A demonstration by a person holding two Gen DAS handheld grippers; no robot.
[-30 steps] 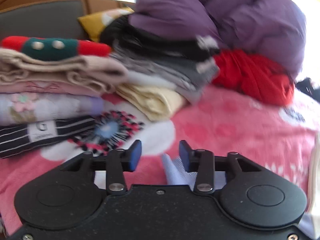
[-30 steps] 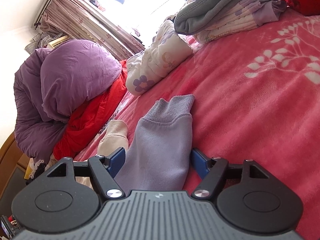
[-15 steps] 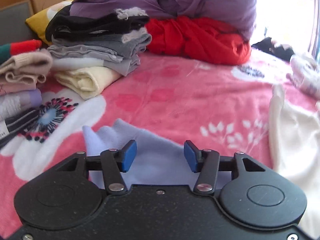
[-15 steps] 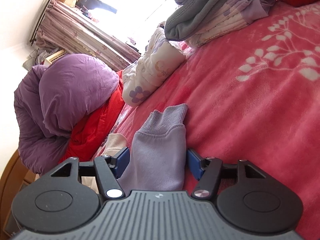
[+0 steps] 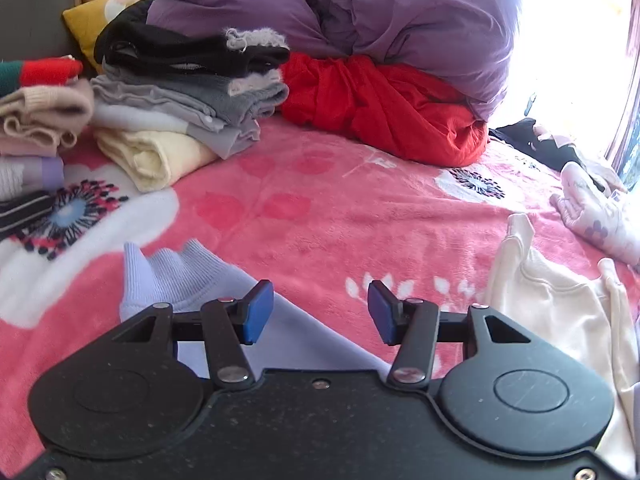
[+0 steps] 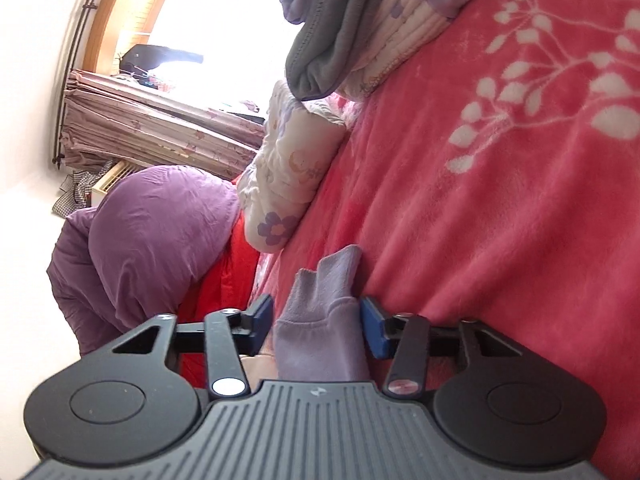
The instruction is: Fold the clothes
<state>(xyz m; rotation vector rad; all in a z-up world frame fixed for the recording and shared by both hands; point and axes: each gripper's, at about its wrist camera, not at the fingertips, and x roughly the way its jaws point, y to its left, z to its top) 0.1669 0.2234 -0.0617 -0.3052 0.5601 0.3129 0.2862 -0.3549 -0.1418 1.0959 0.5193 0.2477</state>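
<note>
Closing around the lilac sleeve (image 6: 320, 332), my right gripper (image 6: 318, 326) is narrowing its jaws, which stood much wider a second ago; the cuff is sitting between the pads, one pad at the cloth, the other just short. That means I am securing the sleeve end for a fold. My left gripper (image 5: 320, 312) is hovering spread and empty over the same garment's other cuff (image 5: 168, 276), having swung away from the folded stacks (image 5: 180, 96). The sleeve is lying on the pink blanket (image 6: 500, 220), its long axis running straight away from my right tool, cuff pointing forward.
</note>
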